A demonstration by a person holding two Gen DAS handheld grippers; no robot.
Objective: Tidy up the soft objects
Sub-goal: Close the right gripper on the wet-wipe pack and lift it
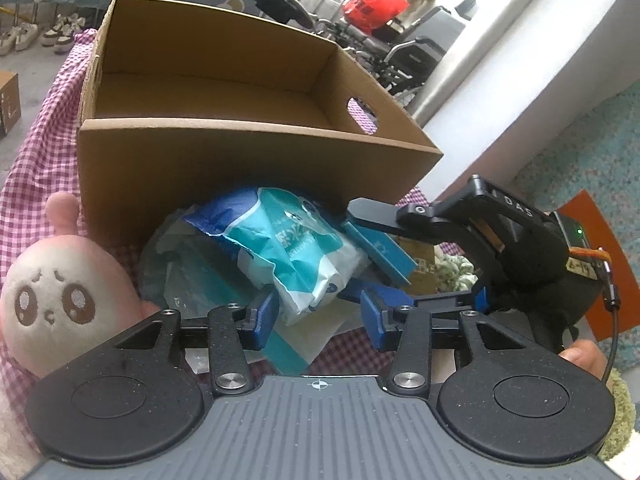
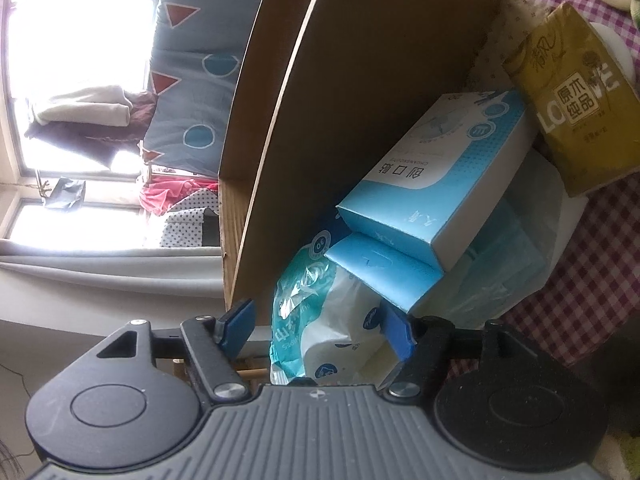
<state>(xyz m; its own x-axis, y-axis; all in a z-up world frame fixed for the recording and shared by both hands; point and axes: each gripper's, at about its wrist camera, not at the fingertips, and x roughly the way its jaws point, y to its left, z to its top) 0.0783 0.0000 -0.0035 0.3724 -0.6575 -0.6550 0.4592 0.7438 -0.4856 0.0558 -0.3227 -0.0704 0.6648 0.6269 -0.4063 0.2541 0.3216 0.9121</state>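
Note:
A teal-and-white wipes pack [image 1: 296, 252] lies on the checked cloth against the front wall of an open, empty cardboard box [image 1: 248, 168]. My left gripper [image 1: 320, 318] is shut on the pack's near white end. The right gripper [image 2: 316, 326] comes in from the right, rolled on its side, and stands open around the same pack [image 2: 320, 320]; its left finger is clear of it. Its black housing [image 1: 516, 236] shows in the left wrist view. A pink plush with a cream face [image 1: 56, 292] sits at the left.
A light-blue carton [image 2: 436, 184] rests on the pack and on a clear bag of blue masks [image 2: 508, 264]. A yellow tissue pack [image 2: 572, 92] lies beyond them. The pink checked cloth [image 1: 36, 160] covers the surface. A thumb [image 1: 584, 356] and a green fuzzy item [image 1: 456, 272] are at right.

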